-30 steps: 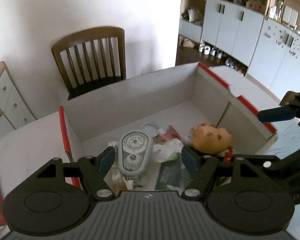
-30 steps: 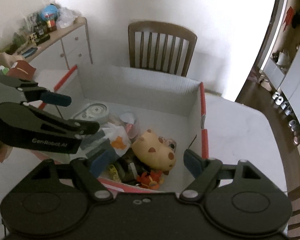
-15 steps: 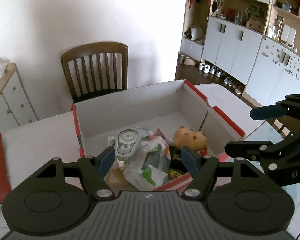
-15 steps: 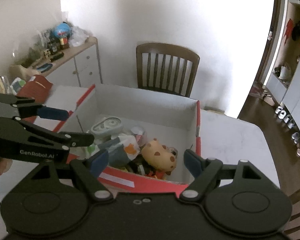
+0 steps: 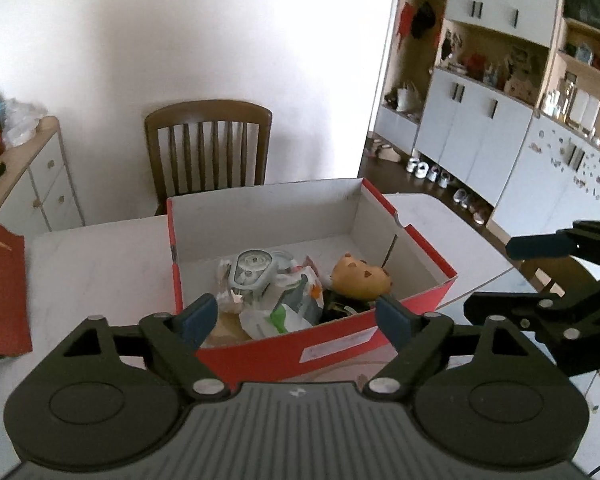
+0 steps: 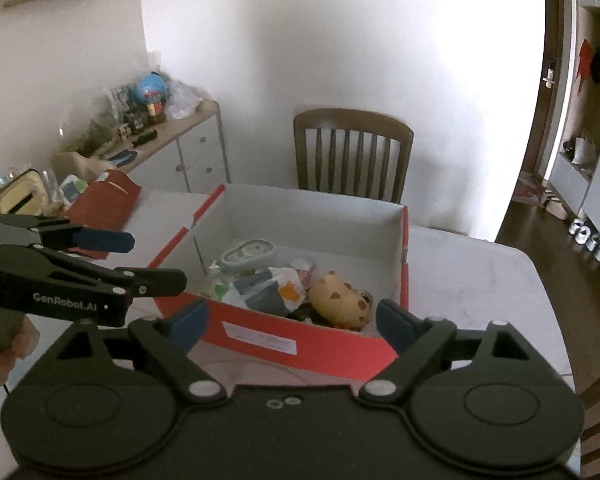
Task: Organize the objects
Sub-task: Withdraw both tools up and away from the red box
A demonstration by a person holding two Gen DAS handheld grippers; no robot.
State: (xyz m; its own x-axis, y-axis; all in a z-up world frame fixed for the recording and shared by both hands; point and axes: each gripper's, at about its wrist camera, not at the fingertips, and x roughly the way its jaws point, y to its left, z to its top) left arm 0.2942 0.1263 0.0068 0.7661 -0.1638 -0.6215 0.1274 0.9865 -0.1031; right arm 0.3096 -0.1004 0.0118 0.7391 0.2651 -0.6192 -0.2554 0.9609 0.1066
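A red shoebox with a white inside stands on the white table. In it lie a pale blue tape dispenser, crumpled plastic bags and a yellow spotted plush toy. My left gripper hovers before the box's near wall, its jaws opening with nothing between them. My right gripper hangs beside it to the right, its jaws also opening and empty.
A wooden chair stands behind the table. A red lid lies on the table's left. A cluttered sideboard lines the left wall. White cabinets and shoes fill the right.
Both grippers have drawn back and up from inside the box, so the whole box now shows. Both pairs of jaws stand wider than before. The things in the box lie unmoved.
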